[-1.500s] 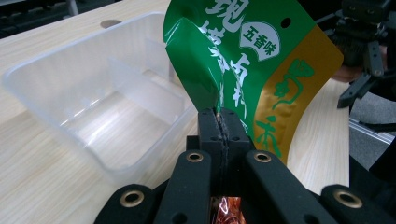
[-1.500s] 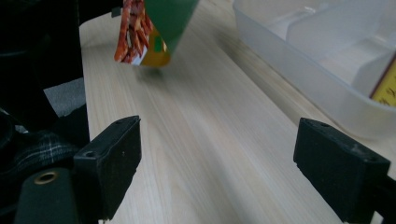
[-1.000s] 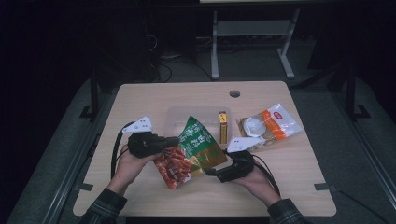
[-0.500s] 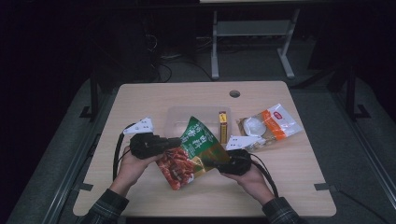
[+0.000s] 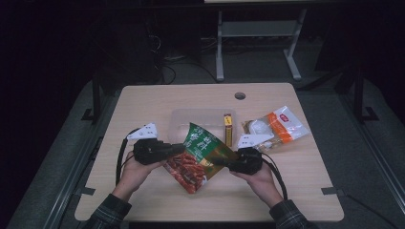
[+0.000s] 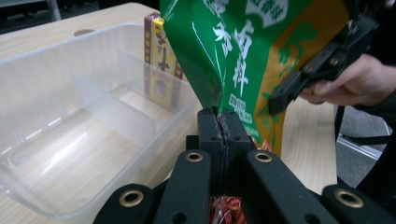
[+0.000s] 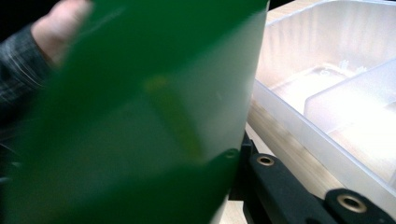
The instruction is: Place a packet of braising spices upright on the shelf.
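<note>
A green snack bag [image 5: 203, 153] with red food pictured at its lower end hangs above the table between both hands. My left gripper [image 5: 179, 149] is shut on the bag's left edge; in the left gripper view its jaws [image 6: 219, 116] pinch the foil of the bag [image 6: 243, 51]. My right gripper [image 5: 221, 162] grips the bag's right edge, its jaws having just been closing with the bag between them. From the left gripper view, that right gripper [image 6: 282, 95] presses on the orange part of the bag. The bag [image 7: 140, 116] hides the jaw tips in the right gripper view.
A clear divided plastic container [image 5: 177, 123] stands just behind the bag, also seen close up [image 6: 70, 93] [image 7: 327, 93]. A slim yellow box [image 5: 228, 129] stands at its right side. A white and orange packet [image 5: 277, 125] lies at the right. The table has a round cable hole [image 5: 239, 96].
The right gripper moved left to the bag's right edge and its jaws closed on it. The left gripper kept still, holding the bag.
</note>
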Tool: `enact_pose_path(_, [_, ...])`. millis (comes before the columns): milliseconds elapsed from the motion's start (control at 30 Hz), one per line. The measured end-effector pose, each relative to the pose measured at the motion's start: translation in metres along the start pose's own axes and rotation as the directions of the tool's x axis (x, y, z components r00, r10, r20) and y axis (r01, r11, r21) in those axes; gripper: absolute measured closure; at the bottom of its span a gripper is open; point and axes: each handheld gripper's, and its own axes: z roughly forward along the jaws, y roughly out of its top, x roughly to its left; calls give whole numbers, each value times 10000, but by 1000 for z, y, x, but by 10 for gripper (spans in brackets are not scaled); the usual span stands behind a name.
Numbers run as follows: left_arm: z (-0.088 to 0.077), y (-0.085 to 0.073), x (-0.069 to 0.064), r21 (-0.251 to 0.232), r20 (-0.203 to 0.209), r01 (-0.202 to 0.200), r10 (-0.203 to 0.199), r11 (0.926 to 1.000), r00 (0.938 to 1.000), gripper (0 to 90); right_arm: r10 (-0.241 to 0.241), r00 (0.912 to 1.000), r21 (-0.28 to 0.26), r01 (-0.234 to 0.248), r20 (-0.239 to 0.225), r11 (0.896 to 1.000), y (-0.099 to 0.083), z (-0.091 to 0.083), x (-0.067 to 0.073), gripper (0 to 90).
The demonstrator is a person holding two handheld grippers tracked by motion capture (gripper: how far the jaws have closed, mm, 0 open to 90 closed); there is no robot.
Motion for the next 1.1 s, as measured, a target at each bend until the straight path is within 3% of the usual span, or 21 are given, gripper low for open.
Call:
enact_pose_path(333, [6, -9, -3, 595, 90, -37, 32, 9982, 10000, 898, -186, 9996, -347, 193, 193, 9992, 12, -12, -3, 895])
enact_pose_path(533, [5, -11, -2, 707, -16, -131, 133, 9974, 9999, 887, -273, 9996, -517, 273, 8, 9983, 20, -13, -2, 897])
enact_pose_path(633, [2, -11, 0, 711, -231, -180, 196, 9973, 9995, 832, -407, 9991, -539, 400, -128, 9977, 23, -14, 0, 898])
enact_pose_path(700, [-2, -12, 3, 842, -585, -266, 316, 9961, 9978, 808, -473, 9987, -559, 463, -168, 9974, 24, -16, 1, 898])
enact_pose_path(767, [-5, -13, 6, 687, -402, -182, 210, 9975, 9990, 776, -495, 9985, -651, 480, -215, 9967, 25, -18, 1, 898])
enact_pose_path(933, [-6, -15, 5, 1054, -836, -518, 608, 9931, 9946, 586, -604, 9976, -735, 578, -329, 9956, 28, -22, 1, 898])
enact_pose_path(1100, [-4, -23, 1, 1442, -863, -737, 867, 9868, 9925, 438, -628, 9972, -759, 596, -394, 9953, 35, -24, 6, 898])
